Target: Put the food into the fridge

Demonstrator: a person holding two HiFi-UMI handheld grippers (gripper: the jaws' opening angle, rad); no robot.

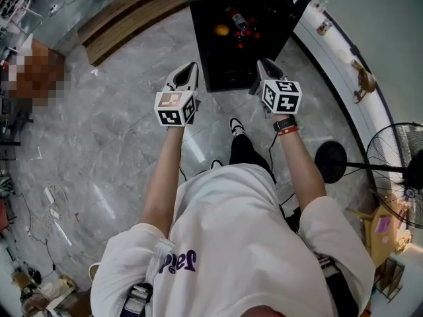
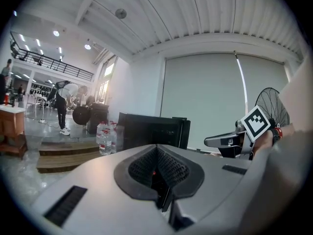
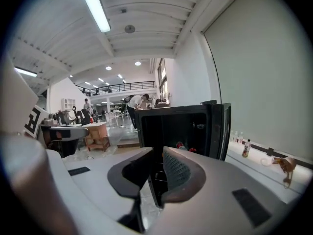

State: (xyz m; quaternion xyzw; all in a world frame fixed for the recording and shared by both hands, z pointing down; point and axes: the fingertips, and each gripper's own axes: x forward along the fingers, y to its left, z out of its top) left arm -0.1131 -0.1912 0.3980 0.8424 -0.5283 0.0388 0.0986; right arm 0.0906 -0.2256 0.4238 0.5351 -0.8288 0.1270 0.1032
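Left tongs (image 1: 187, 68) and right tongs (image 1: 266, 65), both empty, held out at the open fridge (image 1: 215, 58).

Head view: the two tongs sit side by side above the grey marble floor (image 1: 119, 131), just short of the black fridge; its door (image 1: 301, 2) stands open, and inside lie a round orange food (image 1: 221, 30), a bottle (image 1: 239, 22) and small red pieces (image 1: 248, 38). Left gripper view: the left tongs (image 2: 157, 153) have their jaws pressed together with nothing between them; the fridge stands ahead, with water bottles (image 2: 105, 136) on its left. Right gripper view: the right tongs (image 3: 157, 168) have their jaws a narrow slit apart, gripping nothing; beyond them the fridge's dark inside shows the bottle and red pieces on a shelf.
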